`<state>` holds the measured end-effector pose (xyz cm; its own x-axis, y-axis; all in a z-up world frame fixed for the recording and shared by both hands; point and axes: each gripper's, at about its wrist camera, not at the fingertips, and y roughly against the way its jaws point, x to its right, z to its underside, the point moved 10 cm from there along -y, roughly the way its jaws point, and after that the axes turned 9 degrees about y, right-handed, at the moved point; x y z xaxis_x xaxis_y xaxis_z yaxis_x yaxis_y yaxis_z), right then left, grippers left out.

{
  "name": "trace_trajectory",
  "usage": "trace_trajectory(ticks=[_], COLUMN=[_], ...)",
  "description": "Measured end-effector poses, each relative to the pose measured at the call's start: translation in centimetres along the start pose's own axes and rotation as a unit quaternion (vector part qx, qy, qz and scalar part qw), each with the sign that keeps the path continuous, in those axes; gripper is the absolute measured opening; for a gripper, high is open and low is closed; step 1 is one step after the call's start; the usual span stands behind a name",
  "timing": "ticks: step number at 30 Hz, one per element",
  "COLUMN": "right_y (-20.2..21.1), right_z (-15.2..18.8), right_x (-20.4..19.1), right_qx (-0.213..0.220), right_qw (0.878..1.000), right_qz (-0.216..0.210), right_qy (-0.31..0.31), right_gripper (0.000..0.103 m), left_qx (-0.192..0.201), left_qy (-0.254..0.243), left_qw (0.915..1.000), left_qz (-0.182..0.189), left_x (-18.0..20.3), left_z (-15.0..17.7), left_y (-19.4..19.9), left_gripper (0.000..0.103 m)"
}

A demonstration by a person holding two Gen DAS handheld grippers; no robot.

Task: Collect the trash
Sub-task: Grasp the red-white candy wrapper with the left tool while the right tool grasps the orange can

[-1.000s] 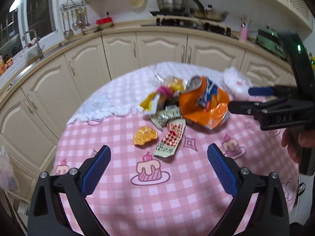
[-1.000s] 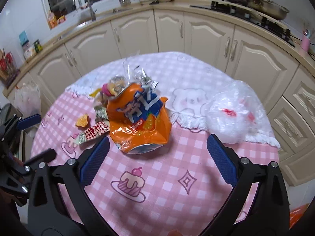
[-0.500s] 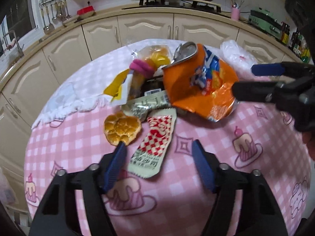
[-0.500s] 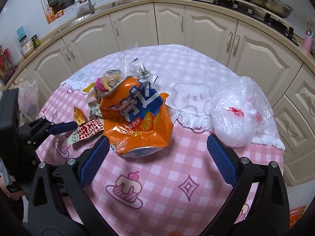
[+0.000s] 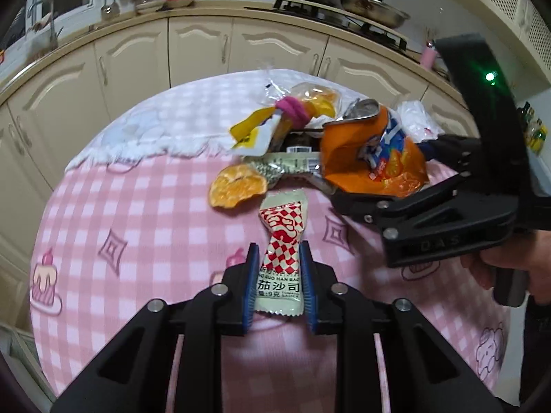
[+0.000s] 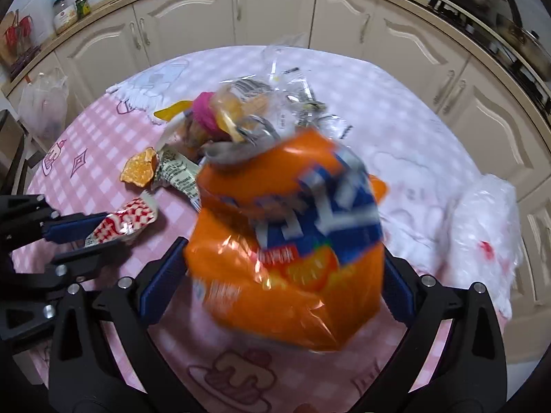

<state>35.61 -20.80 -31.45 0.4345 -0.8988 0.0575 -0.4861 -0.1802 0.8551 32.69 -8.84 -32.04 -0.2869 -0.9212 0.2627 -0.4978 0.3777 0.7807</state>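
A red-and-white checked sachet (image 5: 280, 227) lies on the pink checked tablecloth (image 5: 137, 223). My left gripper (image 5: 278, 251) has its jaws closing, and the blue pads press on the sachet's two sides. The right wrist view shows that same sachet (image 6: 127, 220) in the left gripper (image 6: 103, 234). A crumpled orange snack bag (image 6: 292, 241) sits between the wide jaws of my right gripper (image 6: 284, 246). Those jaws are closing, and the pads stand just beside the bag. In the left wrist view the right gripper (image 5: 389, 175) straddles the orange bag (image 5: 372, 158).
An orange peel (image 5: 237, 186), a green-white wrapper (image 5: 289, 165), a yellow packet (image 5: 251, 130) and clear wrapping with something pink (image 5: 292, 110) lie heaped behind the sachet. A white plastic bag (image 6: 482, 230) sits at the table's right edge. Cream cabinets (image 5: 199, 48) ring the table.
My left gripper came down over the checked sachet and its jaws narrowed around it. My right gripper moved in over the orange bag, which now fills the gap between its jaws.
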Motion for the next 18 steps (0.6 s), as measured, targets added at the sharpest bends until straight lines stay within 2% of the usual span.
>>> trace_trajectory(ticks=[7,18], right_y=[1.5,7.9], right_z=[1.4,2.5], right_x=[0.4,2.6], right_qx=[0.022,0.090], right_qw=[0.999,0.990], right_qz=[-0.024,-0.044], right_qy=[-0.042,-0.095], right_gripper=[0.090,0.090], left_qx=[0.002,0.026], left_qy=[0.019,0.014], left_qw=[0.9998,0.9989], left_qz=[0.008,0.037], left_x=[-0.4,2.0], left_z=[0.6,-0.4], left_y=[0.8,3.3], left_gripper=[0.022,0.022])
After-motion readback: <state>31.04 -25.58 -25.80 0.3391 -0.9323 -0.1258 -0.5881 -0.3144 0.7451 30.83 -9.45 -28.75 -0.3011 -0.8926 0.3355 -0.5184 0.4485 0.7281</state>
